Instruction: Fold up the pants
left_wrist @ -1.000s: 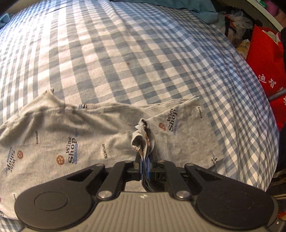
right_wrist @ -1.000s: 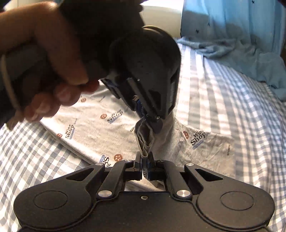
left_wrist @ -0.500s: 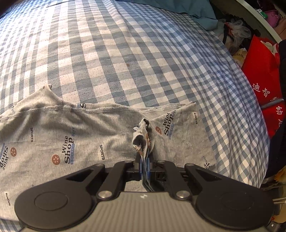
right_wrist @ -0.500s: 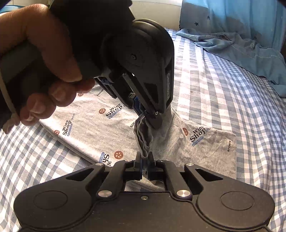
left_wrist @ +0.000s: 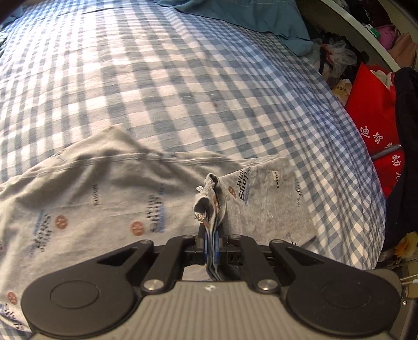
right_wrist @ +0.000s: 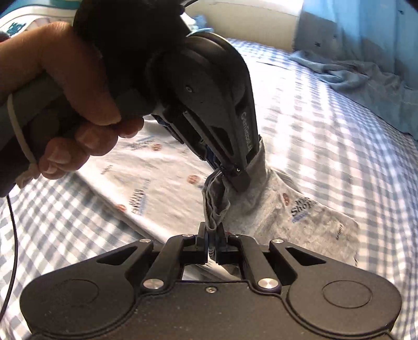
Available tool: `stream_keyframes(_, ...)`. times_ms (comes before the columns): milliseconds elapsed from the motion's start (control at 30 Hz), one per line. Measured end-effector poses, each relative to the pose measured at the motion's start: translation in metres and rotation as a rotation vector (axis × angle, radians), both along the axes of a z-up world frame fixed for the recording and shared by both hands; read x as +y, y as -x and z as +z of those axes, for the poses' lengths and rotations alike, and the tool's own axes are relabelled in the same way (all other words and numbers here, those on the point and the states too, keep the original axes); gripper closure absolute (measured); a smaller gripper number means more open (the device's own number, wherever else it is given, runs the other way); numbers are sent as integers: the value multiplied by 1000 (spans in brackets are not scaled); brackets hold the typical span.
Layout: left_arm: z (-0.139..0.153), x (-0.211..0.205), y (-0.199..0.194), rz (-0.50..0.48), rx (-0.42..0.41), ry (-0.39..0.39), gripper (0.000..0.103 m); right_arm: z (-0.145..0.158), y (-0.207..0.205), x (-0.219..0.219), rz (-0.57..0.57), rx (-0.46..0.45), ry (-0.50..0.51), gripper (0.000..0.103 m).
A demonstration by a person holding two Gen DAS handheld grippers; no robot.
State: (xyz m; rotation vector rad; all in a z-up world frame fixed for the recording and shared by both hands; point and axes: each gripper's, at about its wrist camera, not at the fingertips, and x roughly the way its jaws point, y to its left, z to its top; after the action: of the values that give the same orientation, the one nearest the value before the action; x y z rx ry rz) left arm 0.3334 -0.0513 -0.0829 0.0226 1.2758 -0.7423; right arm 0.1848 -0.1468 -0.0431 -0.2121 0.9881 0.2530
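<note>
The grey printed pants [left_wrist: 109, 198] lie spread on the blue checked bed sheet [left_wrist: 156, 86]. My left gripper [left_wrist: 211, 243] is shut on a bunched edge of the pants, which sticks up between its jaws. My right gripper [right_wrist: 213, 244] is shut on the same bunched edge of the pants [right_wrist: 277, 206], just below the left gripper [right_wrist: 230, 170], which a hand holds close above it. The fabric is lifted into a peak between the two grippers, and the rest lies flat on the sheet [right_wrist: 326, 125].
A blue garment [left_wrist: 248, 18] lies at the far end of the bed, also in the right wrist view [right_wrist: 365, 81]. A red bag [left_wrist: 376, 123] and clutter stand past the bed's right edge. A cable [right_wrist: 11, 235] hangs at left.
Both grippers have lifted and dragged the held edge of the pants; the cloth now rises higher and the views are motion-blurred. Both stay shut on the fabric.
</note>
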Motion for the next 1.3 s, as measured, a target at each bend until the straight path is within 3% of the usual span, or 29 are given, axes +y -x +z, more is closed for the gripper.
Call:
stream_keyframes(200,-19,53,-21,36,26,2,99,-17,-22,47,87,47,-18,99)
stream_keyframes(400,-48,80,-33,91,94,-1,98,-40,-39,77,127,116,-11,97)
stream_keyframes(500,-59,84,-33,123,103,-16,94,-49,-42,80,112,139,-17,87)
stream_keyframes(567,-63,88,-34,156,104,-41,85,-50,-41,77,97,147,-20,74)
stream_keyframes(633,-67,96,-34,196,133,-43,68,-50,-36,68,80,148,-20,65)
stream_keyframes(667,-68,99,-33,224,147,-31,63,-50,-33,63,68,149,-15,53)
stream_keyframes(700,-68,105,-32,262,158,-19,51,-49,-30,56,52,148,-15,45)
stream_keyframes(733,-67,110,-29,296,159,-16,36,-48,-26,49,35,146,-20,29)
stream_keyframes(767,-66,114,-26,332,151,-21,28,-46,-21,39,10,138,-33,15)
stream_keyframes(800,-64,117,-21,375,132,-40,17,-45,-15,29,-13,128,-51,10)
stream_keyframes(833,-63,118,-15,404,111,-63,12,-44,-9,17,-40,122,-73,3)
stream_keyframes(967,-67,111,10,487,37,-159,1,-45,10,-23,-155,129,-102,1)
stream_keyframes(1100,-69,89,27,509,-6,-255,1,-43,26,-56,-284,100,-72,1)
stream_keyframes(1300,-62,59,24,511,-89,-331,1,-40,25,-98,-445,-1,9,1)
